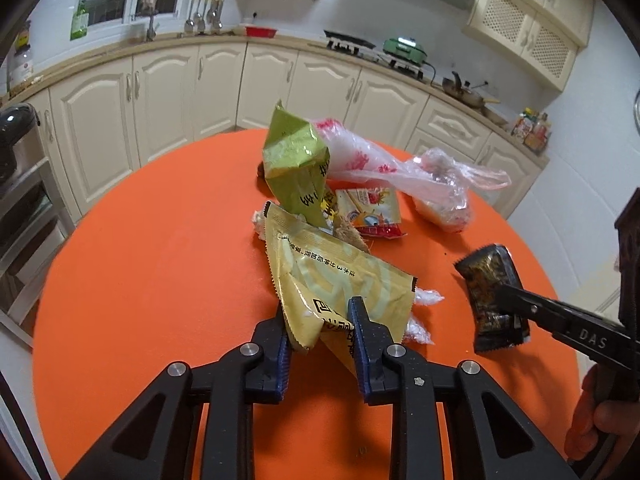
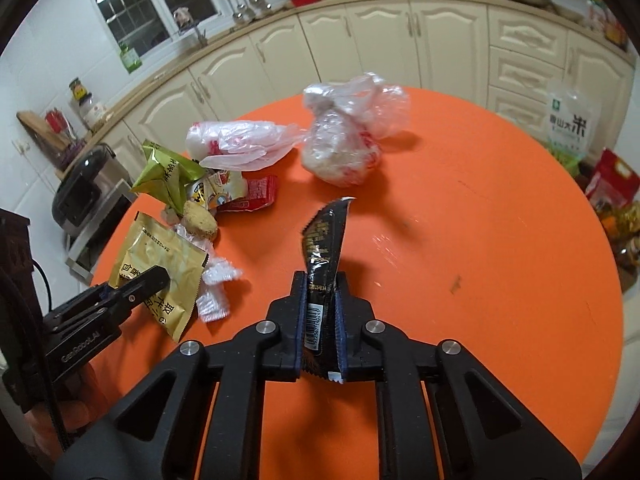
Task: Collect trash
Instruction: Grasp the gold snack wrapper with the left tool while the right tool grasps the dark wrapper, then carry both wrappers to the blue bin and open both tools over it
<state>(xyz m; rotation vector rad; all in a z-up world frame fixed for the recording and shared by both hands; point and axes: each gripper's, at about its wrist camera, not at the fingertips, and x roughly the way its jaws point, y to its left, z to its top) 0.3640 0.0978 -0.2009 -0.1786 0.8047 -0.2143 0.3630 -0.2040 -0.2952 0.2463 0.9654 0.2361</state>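
Trash lies heaped toward the far-left part of the round orange desk (image 2: 500, 208), and both tongs already have a piece each. The left tongs (image 1: 320, 320) pinch the near corner of a tan-gold noodle packet (image 1: 332, 276), which crumples between the blue pads while its far end rests on the desk near the left edge. The right tongs (image 2: 322, 300) are pressed on a black snack wrapper (image 2: 324, 240), which stands upright out of the jaws, apparently clear of the desk near its middle. Behind them wait a green foil bag (image 1: 296, 160), a small red-and-yellow sachet (image 1: 370, 212), a brownish lump (image 2: 200, 220), bits of clear film (image 2: 218, 274), and two clear plastic bags (image 2: 348, 144) toward the far edge. By my reading, the step in hand is the pickup of two wrappers at once, just secured. The next move calls for lifting both free without dragging the pile, then carrying them to a bin, which no view shows; the packet's thin corner hold may slip if jerked.
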